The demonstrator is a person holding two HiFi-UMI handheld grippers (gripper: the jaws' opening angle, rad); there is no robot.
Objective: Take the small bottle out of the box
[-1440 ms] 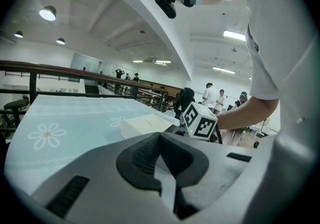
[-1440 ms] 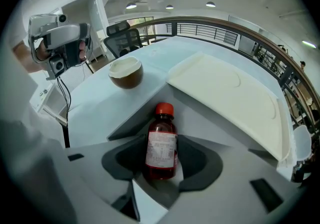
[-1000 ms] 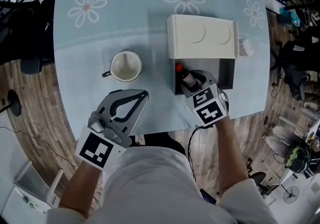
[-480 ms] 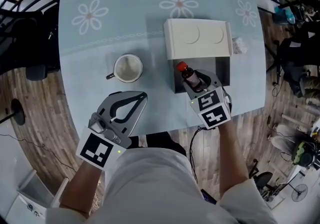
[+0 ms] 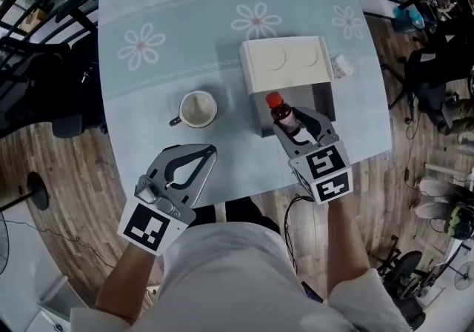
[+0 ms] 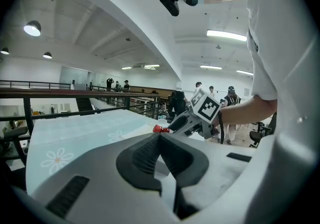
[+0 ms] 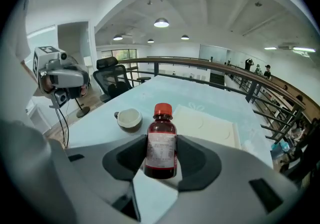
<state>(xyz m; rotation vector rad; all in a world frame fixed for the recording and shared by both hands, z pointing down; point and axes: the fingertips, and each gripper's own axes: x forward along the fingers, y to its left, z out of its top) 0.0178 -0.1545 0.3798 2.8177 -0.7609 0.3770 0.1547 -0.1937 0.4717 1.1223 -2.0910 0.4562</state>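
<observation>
Brown small bottle [image 7: 161, 140], red cap [image 7: 163, 110], label [image 7: 160, 150] unreadable, in clenched right tongs [image 7: 161, 160]; left tongs [image 6: 159, 137] pressed together.

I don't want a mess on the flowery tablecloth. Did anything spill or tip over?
No, nothing looks spilled or tipped. The small bottle stands upright between the right gripper's jaws with its red cap on, the mug sits upright, and the box lid just lies flipped open.

Dark brown bottle [image 7: 161, 145], red cap [image 7: 163, 110], cream box [image 5: 285, 64], white mug [image 5: 198, 109], pale blue daisy-patterned tablecloth [image 5: 148, 127]
</observation>
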